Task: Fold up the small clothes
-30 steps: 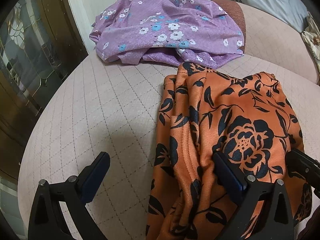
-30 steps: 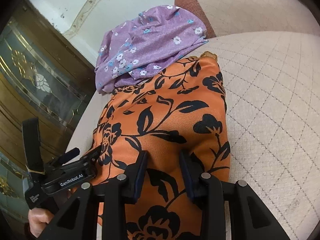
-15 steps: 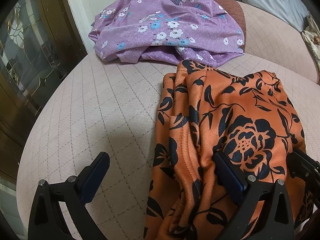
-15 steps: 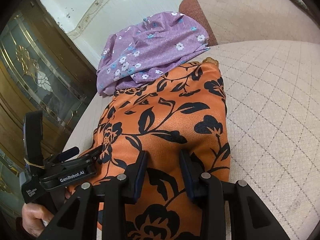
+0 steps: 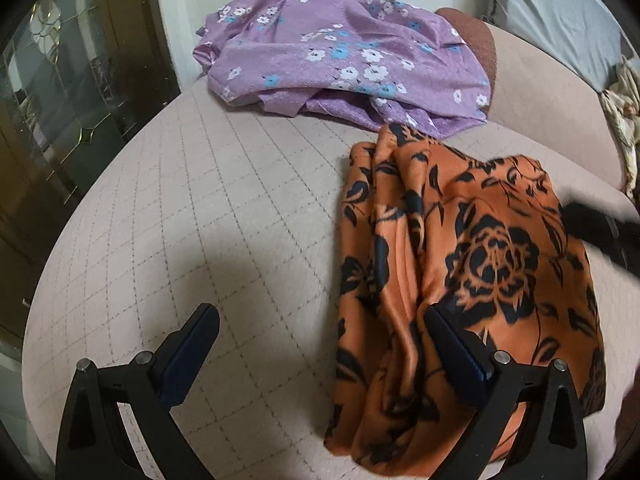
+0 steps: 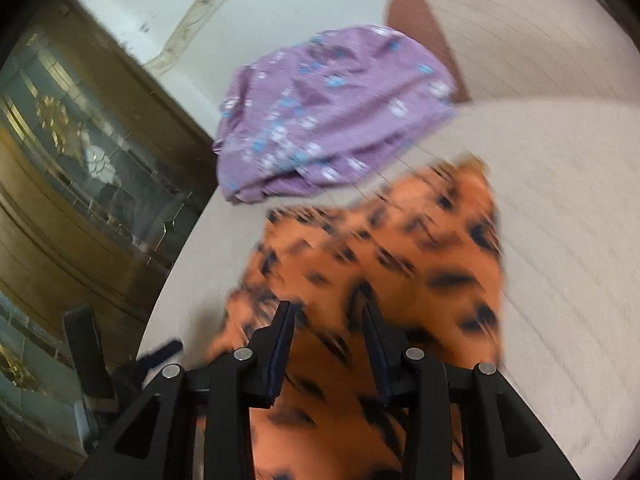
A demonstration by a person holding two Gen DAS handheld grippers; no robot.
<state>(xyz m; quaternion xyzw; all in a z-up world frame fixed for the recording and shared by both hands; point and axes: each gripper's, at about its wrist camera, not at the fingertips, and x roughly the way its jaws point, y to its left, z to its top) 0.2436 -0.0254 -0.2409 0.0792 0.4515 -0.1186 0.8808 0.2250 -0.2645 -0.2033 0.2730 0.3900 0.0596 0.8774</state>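
Observation:
An orange garment with black flowers [image 5: 472, 264] lies folded and bunched on the quilted beige cushion [image 5: 224, 216]. My left gripper [image 5: 320, 332] is open wide just above the cushion, its right finger [image 5: 452, 344] against the garment's near left folds. My right gripper [image 6: 328, 320] is narrowly open over the same orange garment [image 6: 400, 248], which is blurred by motion; whether cloth is pinched between the fingers is unclear. The right gripper's dark body also shows at the right edge of the left wrist view [image 5: 600, 232].
A crumpled purple floral garment [image 5: 344, 64] lies at the cushion's far edge, and shows in the right wrist view [image 6: 328, 112]. A dark wood and glass cabinet [image 5: 60, 92] stands at the left. Grey pillows [image 5: 560, 16] and a sofa back are at the far right.
The right gripper has lifted and pulled back fast, blurring its view; the orange garment has shifted and bunched nearer. The left gripper stays open and has moved slightly.

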